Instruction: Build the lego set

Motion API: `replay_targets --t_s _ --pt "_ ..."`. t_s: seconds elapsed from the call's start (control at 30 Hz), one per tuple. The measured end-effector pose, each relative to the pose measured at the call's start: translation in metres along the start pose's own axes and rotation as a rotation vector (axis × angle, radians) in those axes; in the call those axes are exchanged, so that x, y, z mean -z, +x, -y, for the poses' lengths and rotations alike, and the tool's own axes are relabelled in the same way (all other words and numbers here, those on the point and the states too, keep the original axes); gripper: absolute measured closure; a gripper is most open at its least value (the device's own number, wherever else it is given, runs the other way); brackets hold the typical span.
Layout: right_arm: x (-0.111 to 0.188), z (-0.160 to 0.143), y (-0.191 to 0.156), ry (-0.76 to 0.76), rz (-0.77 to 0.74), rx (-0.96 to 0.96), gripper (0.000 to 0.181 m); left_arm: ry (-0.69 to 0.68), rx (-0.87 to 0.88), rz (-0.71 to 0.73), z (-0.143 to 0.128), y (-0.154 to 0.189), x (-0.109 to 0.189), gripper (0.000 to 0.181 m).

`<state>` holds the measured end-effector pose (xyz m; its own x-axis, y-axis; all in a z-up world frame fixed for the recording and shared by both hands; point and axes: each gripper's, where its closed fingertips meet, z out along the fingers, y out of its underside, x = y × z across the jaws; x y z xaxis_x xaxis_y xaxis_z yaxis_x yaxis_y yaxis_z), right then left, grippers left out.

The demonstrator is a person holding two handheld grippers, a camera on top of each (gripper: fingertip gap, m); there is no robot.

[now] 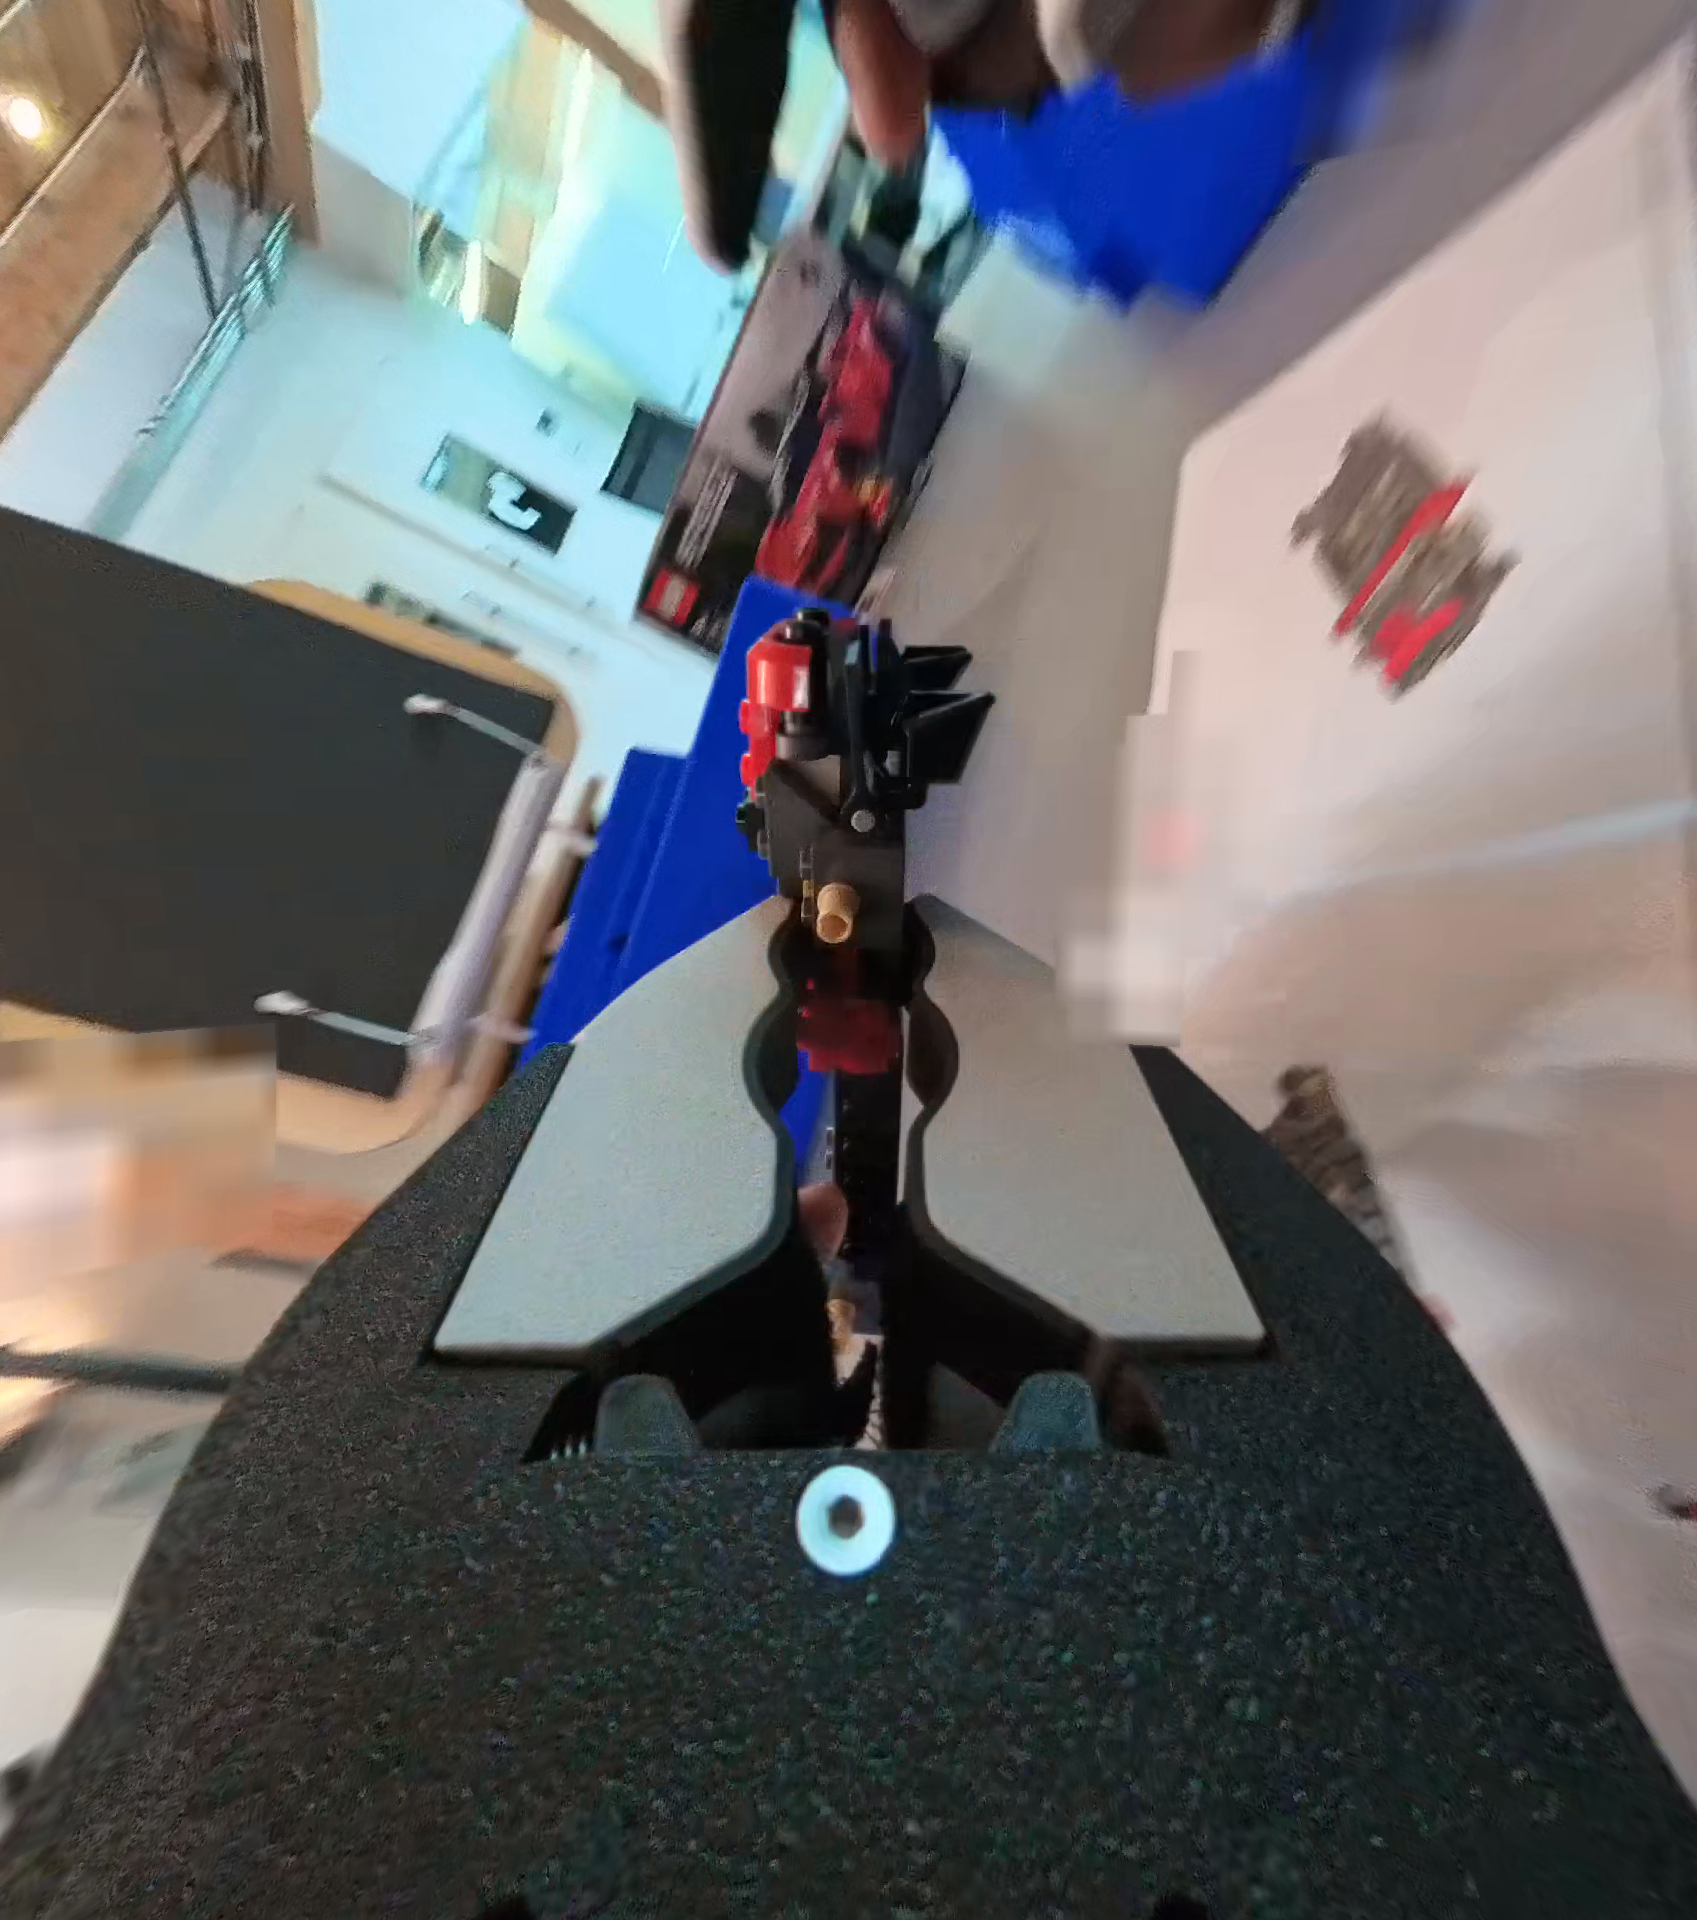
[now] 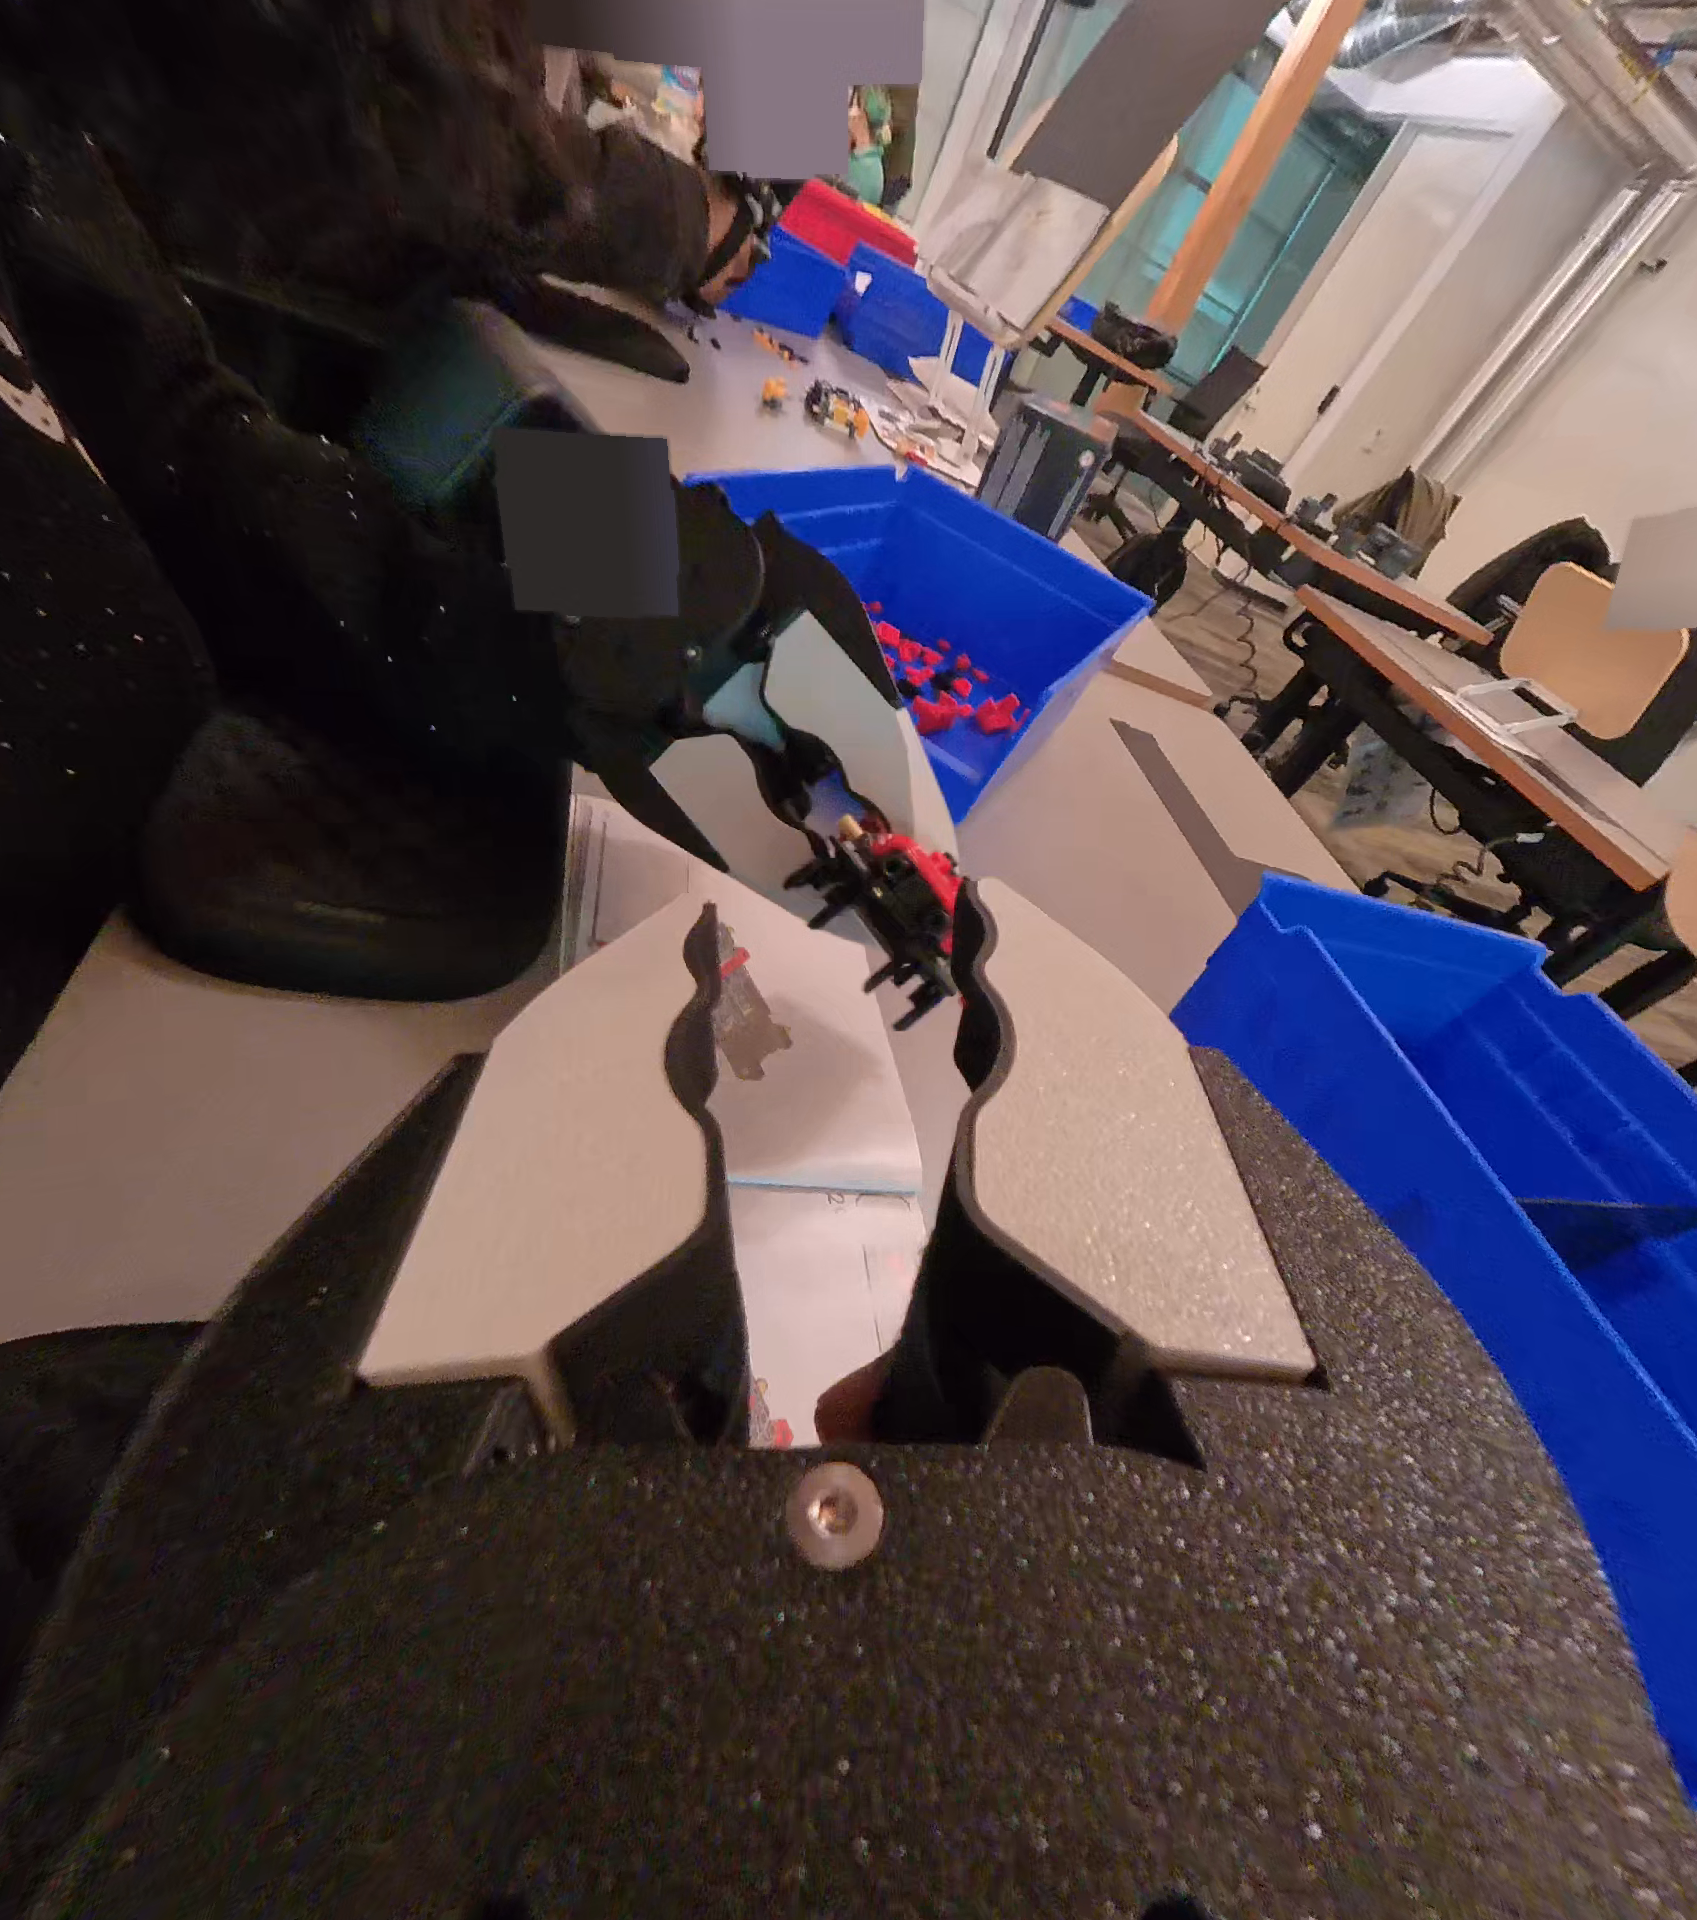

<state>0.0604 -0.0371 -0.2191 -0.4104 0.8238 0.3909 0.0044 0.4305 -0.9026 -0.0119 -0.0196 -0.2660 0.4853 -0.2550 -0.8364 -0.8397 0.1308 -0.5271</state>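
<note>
My left gripper [image 1: 849,935] is shut on a black and red lego assembly [image 1: 849,769]. The assembly sticks out past the fingertips, with a tan pin on its side. In the right wrist view the left gripper [image 2: 854,821] shows farther off, holding the same assembly [image 2: 901,894] above the table. My right gripper [image 2: 844,914] is open and empty. Its right fingertip [image 2: 979,914] is right beside the assembly; I cannot tell if they touch. An open instruction booklet [image 2: 813,1081] lies under both grippers.
A blue bin [image 2: 1031,582] with several red and black pieces stands behind the left gripper. Another blue bin [image 2: 1446,1091] stands at the right table edge. The lego box [image 1: 802,468] stands at the back. A person's dark sleeve [image 2: 304,727] lies at the left. There is about 10 cm between the tips of the two grippers.
</note>
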Motion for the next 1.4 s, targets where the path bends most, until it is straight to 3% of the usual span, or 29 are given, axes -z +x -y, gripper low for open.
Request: replay_targets --t_s 0.17,0.33,0.53,0.67,0.97,1.07,1.13,1.2,1.3,1.4 --pt "-0.006 -0.010 0.004 -0.049 -0.030 -0.060 0.139 -0.225 -0.334 0.109 -0.015 -0.007 -0.001 0.166" --pt "-0.008 -0.021 -0.002 -0.116 -0.009 -0.073 0.136 -0.278 -0.450 0.137 -0.016 -0.003 -0.002 0.166" --pt "0.024 -0.069 -0.028 -0.335 0.112 -0.261 0.136 -0.302 -0.435 0.128 -0.025 0.003 -0.003 0.166" --pt "0.049 -0.100 -0.029 -0.463 0.016 -0.347 0.136 -0.302 -0.410 0.106 -0.029 0.008 -0.006 0.166" --pt "0.054 -0.116 -0.023 -0.482 -0.064 -0.439 0.136 -0.313 -0.381 0.080 -0.034 0.014 -0.009 0.166" --pt "0.066 -0.131 -0.018 -0.585 -0.088 -0.526 0.123 -0.321 -0.336 0.077 -0.038 0.012 -0.008 0.166" --pt "0.083 -0.146 -0.010 -0.684 -0.155 -0.604 0.108 -0.330 -0.304 0.078 -0.041 0.011 -0.007 0.166" --pt "0.096 -0.154 0.000 -0.718 -0.251 -0.654 0.106 -0.329 -0.285 0.074 -0.043 0.010 -0.007 0.166" --pt "0.091 -0.161 0.000 -0.707 -0.300 -0.701 0.099 -0.333 -0.276 0.056 -0.045 0.014 -0.008 0.166" --pt "0.083 -0.179 -0.008 -0.809 -0.322 -0.688 0.089 -0.331 -0.278 0.044 -0.045 0.017 -0.009 0.166"
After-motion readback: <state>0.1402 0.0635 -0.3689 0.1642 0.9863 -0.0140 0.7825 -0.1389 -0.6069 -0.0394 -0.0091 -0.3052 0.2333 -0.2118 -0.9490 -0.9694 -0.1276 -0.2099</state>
